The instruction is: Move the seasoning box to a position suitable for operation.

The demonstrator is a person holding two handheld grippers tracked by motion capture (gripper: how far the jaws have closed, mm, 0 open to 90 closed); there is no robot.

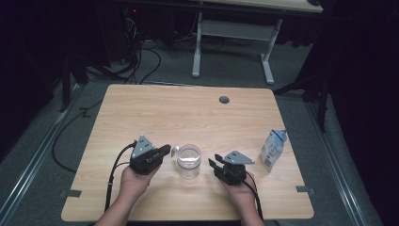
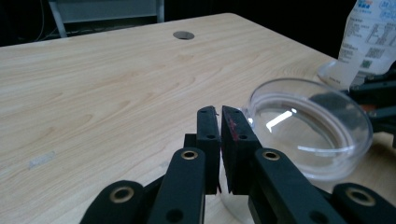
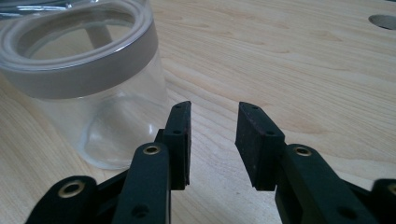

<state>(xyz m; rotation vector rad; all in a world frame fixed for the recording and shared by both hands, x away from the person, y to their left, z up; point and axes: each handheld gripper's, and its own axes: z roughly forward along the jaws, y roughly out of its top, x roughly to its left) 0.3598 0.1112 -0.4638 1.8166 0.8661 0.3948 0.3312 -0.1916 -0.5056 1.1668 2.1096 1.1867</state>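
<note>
— Jar [image 1: 188, 161] first: where does it stand?
— Upright on the wooden table [image 1: 188, 113], toward the near edge, about midway between the two grippers. It is clear glass with a wide mouth; in the right gripper view a frosted band runs round its rim [image 3: 84, 60].
— And the left gripper [image 1: 165, 150]?
— Held in the person's left hand [image 1: 134, 179], just left of the jar, pointing toward it. In the left gripper view its jaws are pressed almost together, a thin slit between the pads, with nothing caught in them. The tips sit right at the jar's rim [image 2: 308, 126]; whether they touch the glass I cannot tell.
— The right gripper [image 1: 214, 160]?
— In the right hand [image 1: 242, 190], just right of the jar, tips near it but apart. Its jaws stand clearly parted, bare table showing between them, gripping nothing.
— Anything else on the table?
— A small white-and-blue carton [image 1: 273, 149] stands upright near the right edge, and a round grey hole [image 1: 224, 100] sits toward the far side.
</note>
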